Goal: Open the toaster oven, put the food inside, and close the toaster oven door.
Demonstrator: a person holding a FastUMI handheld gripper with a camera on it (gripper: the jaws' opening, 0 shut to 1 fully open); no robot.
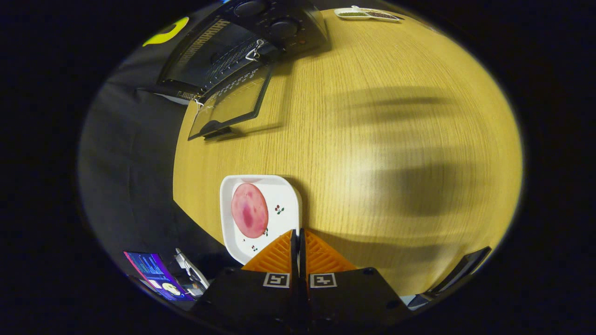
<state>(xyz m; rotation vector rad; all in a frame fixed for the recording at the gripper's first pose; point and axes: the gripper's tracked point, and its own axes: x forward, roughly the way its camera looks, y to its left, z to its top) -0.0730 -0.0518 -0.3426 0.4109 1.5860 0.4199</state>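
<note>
The black toaster oven (242, 42) stands far beyond my fingers on the wooden table (372, 139), its glass door (230, 102) swung down and open. A white square plate (284, 190) lies just ahead of my fingers, a little to their left, with a round pink slice of food (249, 210) on it. My gripper (298, 232) is shut with nothing between its fingers, its tips over the plate's near right edge.
A small white dish (368, 14) with dark contents sits at the table's far side, right of the oven. A lit screen (156, 274) and some gear stand off the table beside my fingers. A dark flat object (458, 272) lies near the table's edge.
</note>
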